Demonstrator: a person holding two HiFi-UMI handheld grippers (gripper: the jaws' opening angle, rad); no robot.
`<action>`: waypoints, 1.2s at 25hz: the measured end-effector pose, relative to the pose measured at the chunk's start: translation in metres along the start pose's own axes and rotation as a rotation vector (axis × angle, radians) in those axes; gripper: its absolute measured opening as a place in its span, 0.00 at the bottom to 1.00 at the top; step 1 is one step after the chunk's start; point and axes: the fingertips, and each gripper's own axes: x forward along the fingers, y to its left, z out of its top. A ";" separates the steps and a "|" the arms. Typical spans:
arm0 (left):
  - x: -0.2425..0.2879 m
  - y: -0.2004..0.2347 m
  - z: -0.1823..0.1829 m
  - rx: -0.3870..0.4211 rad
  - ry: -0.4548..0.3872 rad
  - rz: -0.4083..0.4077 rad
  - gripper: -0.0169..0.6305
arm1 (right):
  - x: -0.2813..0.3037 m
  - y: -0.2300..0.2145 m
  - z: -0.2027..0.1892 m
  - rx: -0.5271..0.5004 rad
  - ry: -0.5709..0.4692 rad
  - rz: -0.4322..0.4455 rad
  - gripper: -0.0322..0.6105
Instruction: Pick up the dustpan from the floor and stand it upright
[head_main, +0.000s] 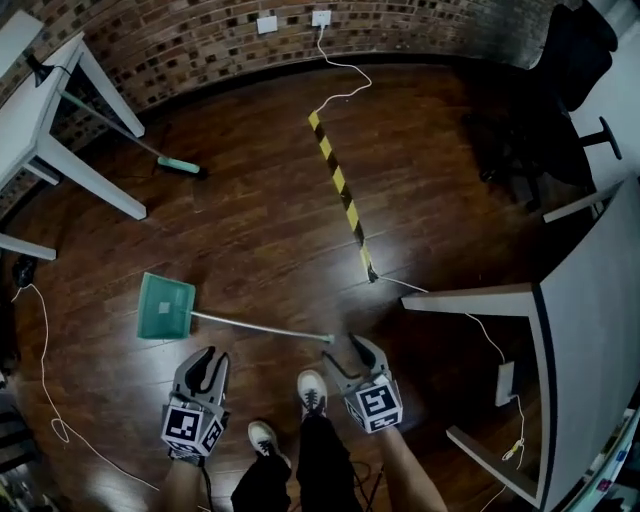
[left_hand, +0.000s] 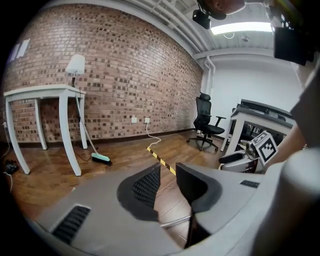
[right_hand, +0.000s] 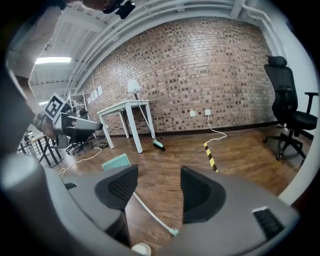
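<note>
Floor (head_main: 260, 230): dark wooden boards, bounded at the far side by a brick wall (head_main: 200, 40).
Tables: white table (head_main: 40, 110) at left, second white table (head_main: 590, 330) at right; the dustpan lies in the open floor between them.
Office chair (head_main: 570, 60): black, far right, well apart from the dustpan.
Dustpan (head_main: 165, 306): green pan flat on the floor ahead of the left gripper; its long handle (head_main: 260, 328) runs right, ending just ahead of the right gripper.
Left gripper (head_main: 212, 354): jaws apart, nothing clamped; a stretch of handle shows on the floor past the gap.
Right gripper (head_main: 355, 346): jaws wide apart, empty; the handle end lies on the floor below the gap.
Floor strip (head_main: 340, 190): yellow-black stripes, beyond the dustpan, with a white cable (head_main: 345, 85) to the wall sockets.
Broom (head_main: 178, 166): green head on the floor, stick leaning under the left table.
Markings: black-and-white square markers on both gripper cubes; wall sheets (right_hand: 95, 91) too small to read.
Left gripper view only: white lamp (left_hand: 75, 65) on the table.
Right gripper view only: pan and handle end together.
</note>
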 end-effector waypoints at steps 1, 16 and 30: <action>0.013 -0.002 -0.024 -0.005 0.010 -0.009 0.20 | 0.010 -0.005 -0.026 0.002 0.014 0.004 0.47; 0.151 0.019 -0.250 0.048 0.057 -0.125 0.20 | 0.140 -0.070 -0.365 -0.038 0.297 -0.100 0.56; 0.176 0.050 -0.254 0.106 0.025 -0.136 0.20 | 0.167 -0.085 -0.385 -0.006 0.354 -0.246 0.17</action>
